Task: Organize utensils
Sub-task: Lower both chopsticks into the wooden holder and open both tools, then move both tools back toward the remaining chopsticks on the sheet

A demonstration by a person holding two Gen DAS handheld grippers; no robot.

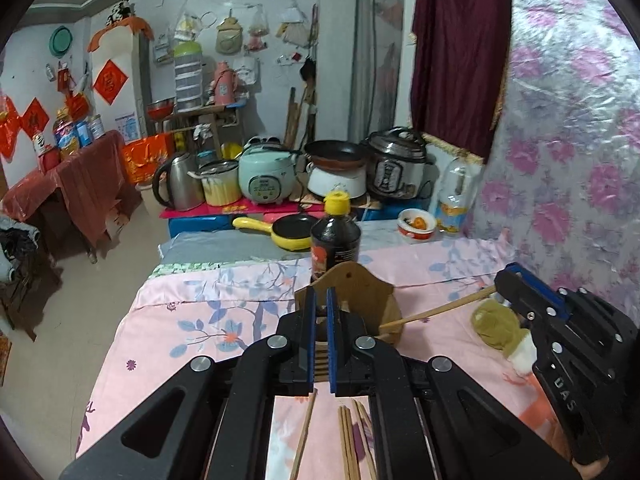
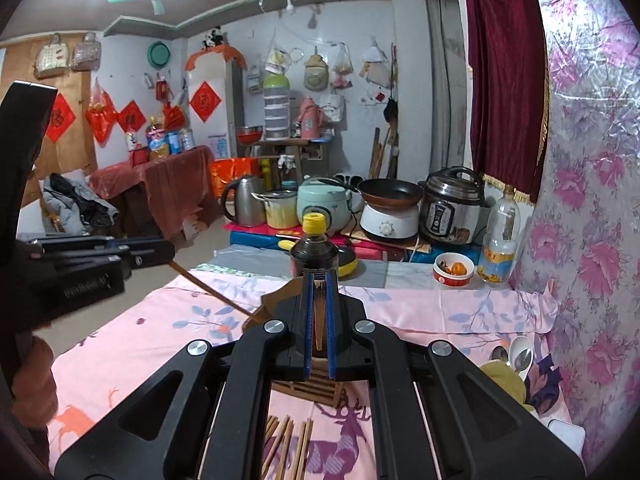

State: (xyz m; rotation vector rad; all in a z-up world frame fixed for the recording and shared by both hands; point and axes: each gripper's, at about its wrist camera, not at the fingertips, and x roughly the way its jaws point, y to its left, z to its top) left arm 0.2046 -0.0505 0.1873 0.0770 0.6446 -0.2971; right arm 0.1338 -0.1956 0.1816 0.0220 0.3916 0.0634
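A wooden chopstick holder [image 1: 360,292] [image 2: 276,300] stands on the pink cloth just ahead of both grippers. My left gripper [image 1: 320,292] [image 2: 170,258] is shut on a chopstick [image 2: 216,292] that slants down to the holder's left rim. My right gripper [image 2: 319,276] [image 1: 498,284] is shut on another chopstick [image 1: 436,310] [image 2: 319,320], whose far tip reaches the holder's right side. Several loose chopsticks [image 1: 348,440] [image 2: 288,440] lie on the cloth under the grippers.
A dark sauce bottle [image 1: 335,236] [image 2: 314,248] with a yellow cap stands right behind the holder. Spoons [image 2: 516,354] and a green cloth lump [image 1: 496,328] lie to the right. A small bowl [image 2: 453,270], a yellow pan [image 1: 288,232] and cookers sit beyond.
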